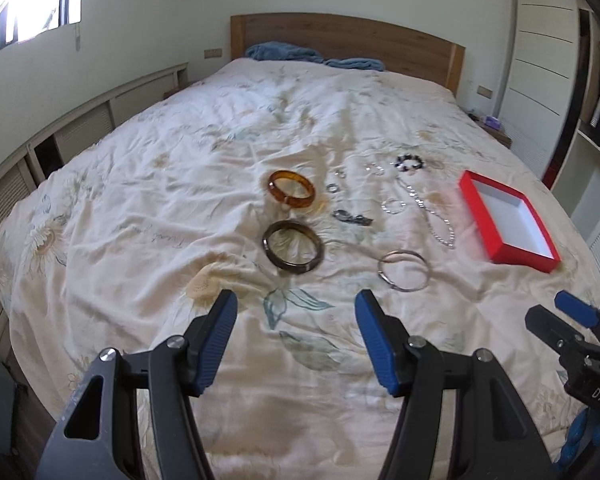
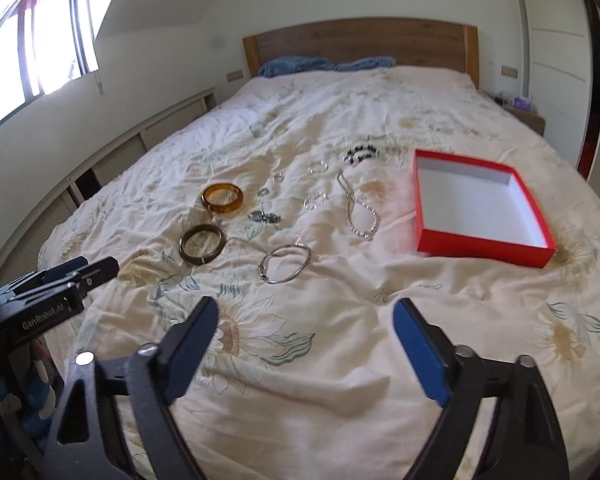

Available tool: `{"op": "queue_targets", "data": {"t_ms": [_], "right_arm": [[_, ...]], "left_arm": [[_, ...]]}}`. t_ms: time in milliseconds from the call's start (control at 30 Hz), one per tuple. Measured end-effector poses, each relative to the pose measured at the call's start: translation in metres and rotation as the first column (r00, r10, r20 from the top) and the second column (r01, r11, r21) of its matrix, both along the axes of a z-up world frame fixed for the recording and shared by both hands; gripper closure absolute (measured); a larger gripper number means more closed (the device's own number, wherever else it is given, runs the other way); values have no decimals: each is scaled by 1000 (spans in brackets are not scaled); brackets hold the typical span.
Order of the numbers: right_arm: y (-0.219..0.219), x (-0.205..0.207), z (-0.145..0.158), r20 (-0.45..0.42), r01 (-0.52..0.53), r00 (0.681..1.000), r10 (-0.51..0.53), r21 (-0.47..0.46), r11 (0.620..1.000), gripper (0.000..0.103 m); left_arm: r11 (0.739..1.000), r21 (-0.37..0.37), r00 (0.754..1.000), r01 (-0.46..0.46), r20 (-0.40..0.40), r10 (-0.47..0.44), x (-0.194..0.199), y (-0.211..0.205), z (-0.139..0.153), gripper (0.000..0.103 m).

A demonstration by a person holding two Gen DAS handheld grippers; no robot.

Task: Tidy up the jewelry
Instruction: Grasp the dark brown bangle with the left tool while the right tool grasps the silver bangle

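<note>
Your left gripper (image 1: pixel 296 306) hung over the near part of the bed (image 1: pixel 180 184), its blue-padded fingers (image 1: pixel 220 340) spread apart with nothing between them. Your right gripper (image 2: pixel 306 316) hung beside it, fingers (image 2: pixel 420 348) likewise spread and empty.

The jewelry lay loose on the flowered bedspread, ahead of both grippers:
- an amber bangle (image 1: pixel 292 191), farthest left, with a dark brown bangle (image 1: pixel 293 251) just nearer to you;
- a thin silver bangle (image 1: pixel 404 270) to the right of the dark one, the piece closest to the fingertips;
- a small dark ornament (image 1: pixel 352 218) between the bangles and the chains;
- a silver chain necklace (image 1: pixel 432 216) running toward the box;
- a black-and-white beaded bracelet (image 1: pixel 409 162) at the far edge of the group;
- several small rings and clear bracelets around it, too small to tell apart.

A shallow red box (image 2: pixel 480 248) with a white inside stood open and empty on the bed, right of the necklace and apart from it.

A wooden headboard (image 2: pixel 360 42) and blue pillows (image 2: pixel 296 66) closed the far end.
</note>
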State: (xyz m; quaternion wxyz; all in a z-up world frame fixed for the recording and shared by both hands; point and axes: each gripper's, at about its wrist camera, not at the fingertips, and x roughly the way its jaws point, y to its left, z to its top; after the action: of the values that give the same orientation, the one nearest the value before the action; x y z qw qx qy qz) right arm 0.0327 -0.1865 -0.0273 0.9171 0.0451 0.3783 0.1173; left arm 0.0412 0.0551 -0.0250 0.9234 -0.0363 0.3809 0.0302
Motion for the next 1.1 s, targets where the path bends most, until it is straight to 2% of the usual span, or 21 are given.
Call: {"op": "queue_targets", "data": {"t_ms": [100,433,533,600,667,767,833,900,1100], "right_arm": [[0,20,-13,-41,-23,999,23,8,1000,30],[6,81,-47,-137,-73,988,74,10,997,43],[10,101,-55,-161,-86,983,88,21,996,49],[13,115,-61,-179,-96,979,100,29,995,52],[15,127,-67,-196,-106,974,111,34,994,55],[20,144,-77,-230,-119,965,128,55,991,66],[24,153,-83,-249,-129,958,142,68,989,77],[29,161,-90,-269,-142,950,158,78,987,81],[34,173,-108,-318,-129,936,152,91,987,81]], "left_arm": [[1000,-16,999,-4,-40,4,19,4,-11,44],[998,-40,994,-38,-107,34,89,25,-42,45],[998,-39,990,-57,-130,51,112,33,-54,52],[998,-34,987,-61,-153,55,127,35,-64,62],[998,-17,984,-54,-173,51,140,36,-74,66],[999,-6,979,-54,-198,52,153,37,-85,69],[999,3,975,-53,-218,53,160,38,-95,73],[998,8,970,-55,-235,55,164,40,-103,76],[999,19,961,-44,-273,47,169,42,-122,78]]}}
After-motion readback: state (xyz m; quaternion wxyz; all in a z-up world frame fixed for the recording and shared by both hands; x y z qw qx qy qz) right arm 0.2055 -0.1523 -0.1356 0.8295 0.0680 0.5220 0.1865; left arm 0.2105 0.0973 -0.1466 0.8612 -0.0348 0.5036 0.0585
